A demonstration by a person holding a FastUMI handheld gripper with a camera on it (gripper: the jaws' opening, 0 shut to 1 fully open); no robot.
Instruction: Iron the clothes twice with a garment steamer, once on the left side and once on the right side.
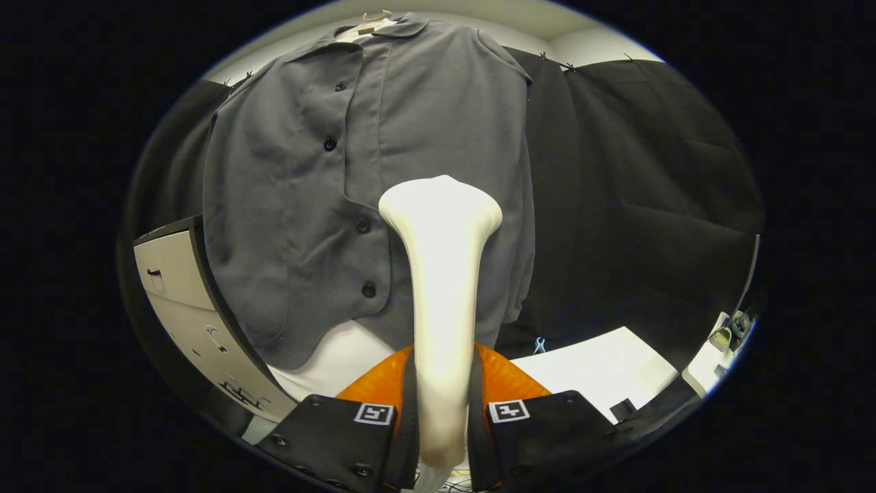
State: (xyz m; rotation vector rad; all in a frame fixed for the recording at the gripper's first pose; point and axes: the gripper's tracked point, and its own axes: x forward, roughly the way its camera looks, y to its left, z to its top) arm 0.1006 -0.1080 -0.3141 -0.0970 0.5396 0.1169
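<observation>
The gripper (441,411) has both fingers pinched on the white garment steamer (441,274), whose handle rises between them toward 12 o'clock. Its flared head sits against the grey shirt (308,205), right of the button placket. Below the hem lies a white table (602,370). At 8 o'clock stands a pale panel (185,301); black cloth (650,205) hangs beyond at 3 o'clock.

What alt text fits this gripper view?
The tongs are shut on a white garment steamer, its head raised before the lower middle of a grey buttoned shirt hanging on a hanger.
</observation>
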